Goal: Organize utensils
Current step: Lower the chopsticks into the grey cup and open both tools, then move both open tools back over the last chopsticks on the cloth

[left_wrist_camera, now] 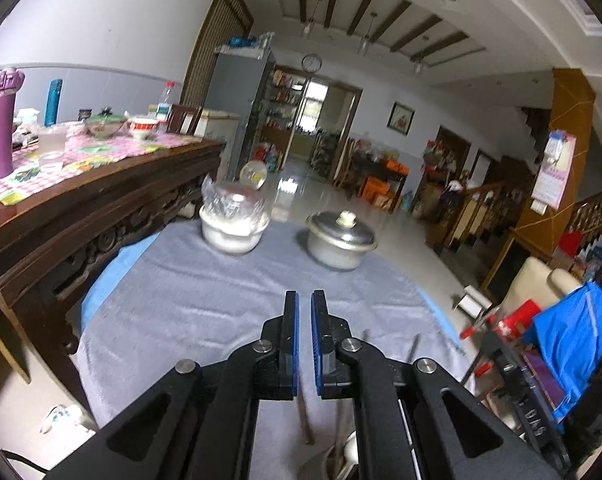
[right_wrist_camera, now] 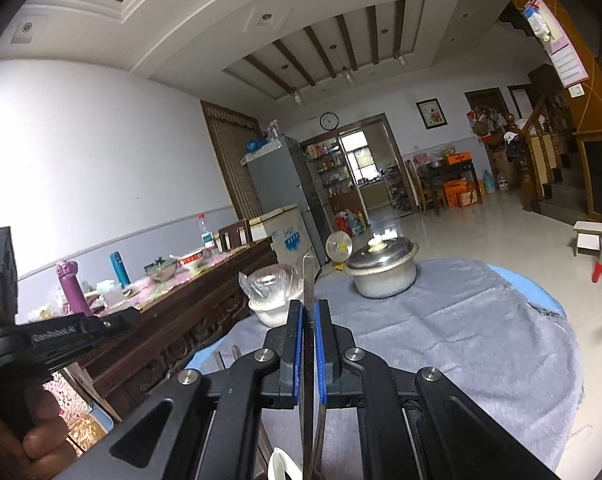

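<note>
Round table (left_wrist_camera: pixel 173 304), grey cloth over it, a blue layer showing at the rims. My left gripper (left_wrist_camera: pixel 305 304): jaws drawn near together with a narrow slit between, nothing in them, hanging over the near part of the cloth. Below them, at the near edge, a cluster of utensils (left_wrist_camera: pixel 343 452): thin handles and a pale spoon bowl, mostly hidden by my own linkage and cut by the frame, so count and container cannot be told. My right gripper (right_wrist_camera: pixel 308 312): blue pads pinching a flat metal utensil handle (right_wrist_camera: pixel 309 280), upright, its end rising above the fingertips; its working end runs down behind the jaws and out of frame, kind unknown. A white spoon tip (right_wrist_camera: pixel 281 465) beside it, likewise cut off. Far edge of the table: white bowl with crinkled clear plastic (left_wrist_camera: pixel 233 220) on top, contents unreadable; near it, apart, a lidded metal pot (left_wrist_camera: pixel 339 242) with pale knob. Dark carved sideboard (left_wrist_camera: pixel 101 204) along the table's left edge, its far clutter blurred.
</note>
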{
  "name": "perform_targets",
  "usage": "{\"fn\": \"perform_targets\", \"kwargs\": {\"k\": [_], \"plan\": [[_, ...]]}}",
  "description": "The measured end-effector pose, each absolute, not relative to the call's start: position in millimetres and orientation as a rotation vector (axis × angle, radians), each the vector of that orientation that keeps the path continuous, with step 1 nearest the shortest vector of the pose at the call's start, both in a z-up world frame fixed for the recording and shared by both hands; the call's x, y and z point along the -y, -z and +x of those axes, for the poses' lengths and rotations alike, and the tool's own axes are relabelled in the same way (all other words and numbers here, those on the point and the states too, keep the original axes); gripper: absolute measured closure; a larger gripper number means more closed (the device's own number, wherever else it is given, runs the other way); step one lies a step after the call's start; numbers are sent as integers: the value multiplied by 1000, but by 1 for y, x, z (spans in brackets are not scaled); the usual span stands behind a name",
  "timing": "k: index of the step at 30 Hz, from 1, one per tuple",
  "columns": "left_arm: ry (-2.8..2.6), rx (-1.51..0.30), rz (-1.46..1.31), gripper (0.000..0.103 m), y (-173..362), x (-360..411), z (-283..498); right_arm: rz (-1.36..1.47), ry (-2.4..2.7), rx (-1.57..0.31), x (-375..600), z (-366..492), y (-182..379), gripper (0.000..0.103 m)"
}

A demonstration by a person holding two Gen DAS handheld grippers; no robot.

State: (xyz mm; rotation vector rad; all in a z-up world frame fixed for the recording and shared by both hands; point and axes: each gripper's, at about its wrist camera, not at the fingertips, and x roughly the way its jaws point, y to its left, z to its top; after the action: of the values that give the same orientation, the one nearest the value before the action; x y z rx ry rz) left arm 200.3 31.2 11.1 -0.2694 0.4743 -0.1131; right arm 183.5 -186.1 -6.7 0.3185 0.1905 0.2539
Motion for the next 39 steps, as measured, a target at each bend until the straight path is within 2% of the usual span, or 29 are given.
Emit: {"fn": "perform_targets", "kwargs": {"k": [11,19,21,23,24,26,29,31,35,39], "plan": [[64,-674,-209,97,33,-29,215,302,-299,-264,177,186,21,95],[39,-752,-185,97,48,-28,218,330,-343,-307,174,188,21,93],[38,-766,-183,97,51,-28,219,341,-353,-311,175,187,20,82],[35,-778,-185,97,53,-29,220,352,-349,-296,178,185,18,60],[34,-783,-188,96,53,-30,220,358,-337,-277,180,182,18,55],[29,-790,-191,96,54,-31,220,369,-309,-249,186,179,15,53],[21,-797,-188,90,55,-31,220,387,-296,-258,193,181,15,53],[17,-800,-181,82,56,-30,220,399,-282,-267,198,183,17,53],[6,-802,-165,81,56,-29,221,423,-267,-296,204,187,22,53],[-18,-796,-152,67,57,-31,221,425,-244,-297,209,187,23,53]]}}
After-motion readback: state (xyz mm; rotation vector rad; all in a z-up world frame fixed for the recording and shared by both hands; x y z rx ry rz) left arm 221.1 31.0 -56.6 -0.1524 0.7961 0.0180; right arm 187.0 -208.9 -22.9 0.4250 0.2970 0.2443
